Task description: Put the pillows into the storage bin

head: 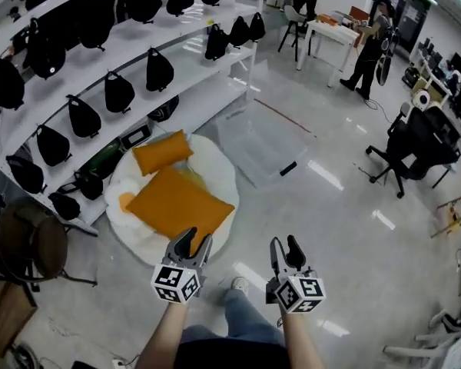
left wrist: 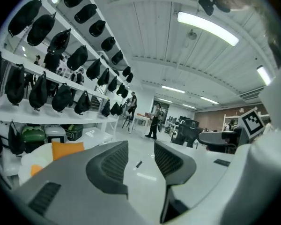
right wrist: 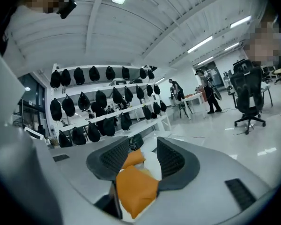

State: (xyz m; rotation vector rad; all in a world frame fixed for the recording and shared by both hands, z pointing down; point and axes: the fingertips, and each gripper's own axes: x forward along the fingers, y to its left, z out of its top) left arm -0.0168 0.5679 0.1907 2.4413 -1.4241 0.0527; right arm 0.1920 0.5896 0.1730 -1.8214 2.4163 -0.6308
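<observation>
There are two orange pillows, a small pillow (head: 162, 151) and a big pillow (head: 179, 204). There is one round white cushion (head: 217, 169). There are two grippers, the left gripper (head: 196, 237) and the right gripper (head: 285, 241). There is one black chair (head: 415, 141) and one white table (head: 330, 31). The black bags (head: 160, 71) are too many to count.

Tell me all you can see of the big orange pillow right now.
The big orange pillow is square, plump and plain, fabric by its look. It lies flat, one corner toward the camera, on a white round cushion beside the shelves. A smaller orange pillow lies just beyond it. Nothing rests on top of it.
</observation>
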